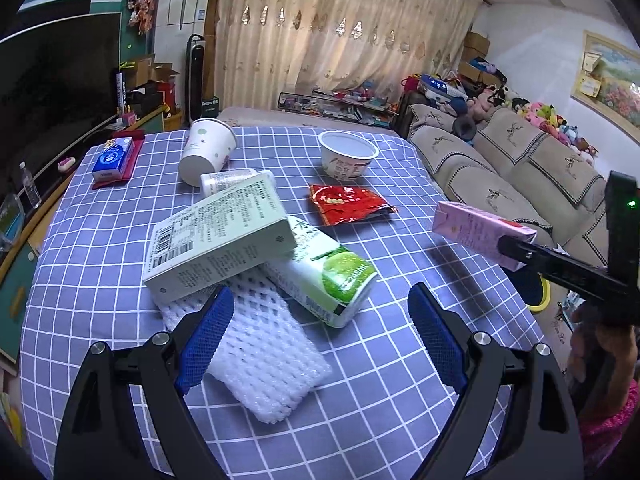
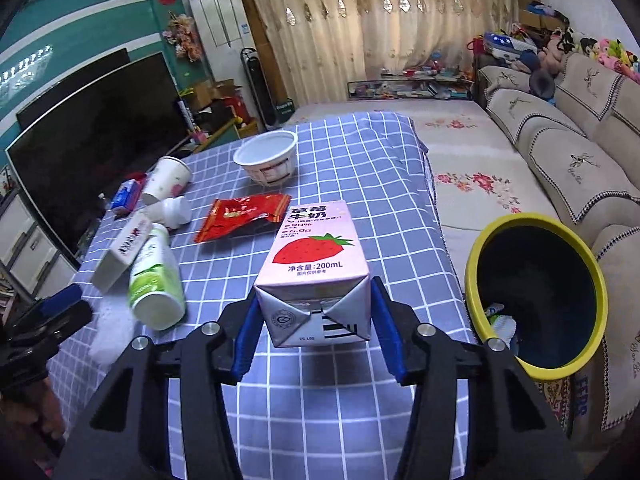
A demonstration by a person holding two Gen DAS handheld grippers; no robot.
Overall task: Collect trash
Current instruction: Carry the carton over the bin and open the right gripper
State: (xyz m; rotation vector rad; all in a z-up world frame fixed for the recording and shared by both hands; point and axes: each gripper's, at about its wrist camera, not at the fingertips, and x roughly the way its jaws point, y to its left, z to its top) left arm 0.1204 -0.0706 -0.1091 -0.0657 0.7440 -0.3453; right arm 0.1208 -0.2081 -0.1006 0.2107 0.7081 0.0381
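Note:
My right gripper (image 2: pixel 316 320) is shut on a pink strawberry milk carton (image 2: pixel 316 264) and holds it above the table's right side, left of a yellow-rimmed dark bin (image 2: pixel 540 292); the carton also shows in the left wrist view (image 1: pixel 480 232). My left gripper (image 1: pixel 320 320) is open and empty, over a white foam net (image 1: pixel 260 360). Just beyond it lie a green apple drink bottle (image 1: pixel 324 276) and a pale green box (image 1: pixel 220 240) leaning on the bottle. A red wrapper (image 1: pixel 348 204), a white bowl (image 1: pixel 348 158), a tipped paper cup (image 1: pixel 206 148) and a small white bottle (image 1: pixel 228 180) lie farther back.
The table wears a blue checked cloth (image 1: pixel 380 400). A blue tissue pack (image 1: pixel 114 158) sits at the far left. A TV (image 2: pixel 92 148) stands left of the table, a sofa (image 2: pixel 568 152) right. The bin holds some crumpled trash (image 2: pixel 500 320).

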